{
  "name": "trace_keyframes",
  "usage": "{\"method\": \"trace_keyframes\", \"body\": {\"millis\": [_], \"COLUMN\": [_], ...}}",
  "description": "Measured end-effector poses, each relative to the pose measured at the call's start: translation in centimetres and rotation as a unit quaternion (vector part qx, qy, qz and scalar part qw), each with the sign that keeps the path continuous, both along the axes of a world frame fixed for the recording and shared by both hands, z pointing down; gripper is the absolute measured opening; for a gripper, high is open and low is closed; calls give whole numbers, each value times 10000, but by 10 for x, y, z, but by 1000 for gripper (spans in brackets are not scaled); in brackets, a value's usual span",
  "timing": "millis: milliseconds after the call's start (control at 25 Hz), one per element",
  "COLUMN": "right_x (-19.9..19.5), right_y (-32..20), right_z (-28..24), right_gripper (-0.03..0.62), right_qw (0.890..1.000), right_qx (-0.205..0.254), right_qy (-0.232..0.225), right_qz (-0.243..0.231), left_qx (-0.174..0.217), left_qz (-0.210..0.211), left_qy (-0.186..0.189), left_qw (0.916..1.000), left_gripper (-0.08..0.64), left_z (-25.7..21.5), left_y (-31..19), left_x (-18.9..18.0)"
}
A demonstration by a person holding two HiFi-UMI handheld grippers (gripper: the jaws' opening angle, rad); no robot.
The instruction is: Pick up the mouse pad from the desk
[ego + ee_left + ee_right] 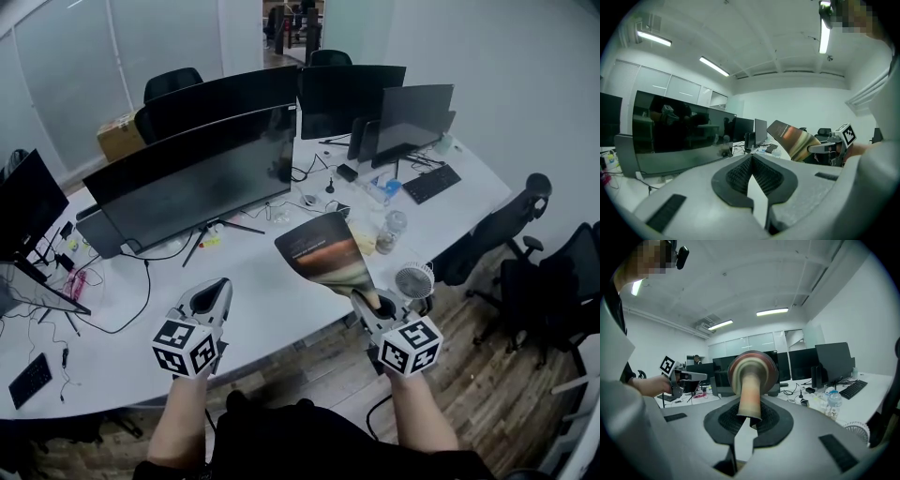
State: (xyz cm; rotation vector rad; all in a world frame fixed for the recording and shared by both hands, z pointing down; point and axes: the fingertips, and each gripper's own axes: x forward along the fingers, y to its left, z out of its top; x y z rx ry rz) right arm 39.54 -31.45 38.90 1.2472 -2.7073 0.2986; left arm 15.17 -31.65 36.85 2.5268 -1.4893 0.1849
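Note:
The mouse pad (326, 255), printed in brown, orange and dark bands, hangs in the air above the white desk's (272, 314) front edge and curls into a loose tube. My right gripper (373, 302) is shut on its near corner. In the right gripper view the pad (751, 380) sticks out from between the closed jaws of that gripper (749, 416). My left gripper (214, 287) hovers over the desk to the left, apart from the pad, jaws together and empty (751, 159). From the left gripper view the pad (797, 139) shows at the right.
Large curved monitors (202, 178) stand across the middle of the desk, with cables around their feet. A small white fan (413, 279), a water bottle (392, 230) and a keyboard (431, 183) lie right of the pad. Office chairs (506, 230) stand at the right.

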Motion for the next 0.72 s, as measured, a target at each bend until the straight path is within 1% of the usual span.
{"method": "trace_keyframes", "body": {"millis": [320,560,720], "right_x": [-1,-4,-10], "right_y": [7,10,8], "right_z": [-23,-32,-32], "right_gripper": [34,34,34], "right_qw": [9991,9977,9970], "right_qx": [246,450,459], "right_qy": [-289,-355,-364], "right_qz": [195,356,510], "left_qx": [147,158,146], "left_qz": [20,111,237], "left_qy": [-38,24,47], "left_qw": [9999,9998,9996], "left_gripper": [3,3,3], "left_z": [-15,-14,-13], "left_y": [-6,-10,-17], "left_x": [-17,-32,-41]}}
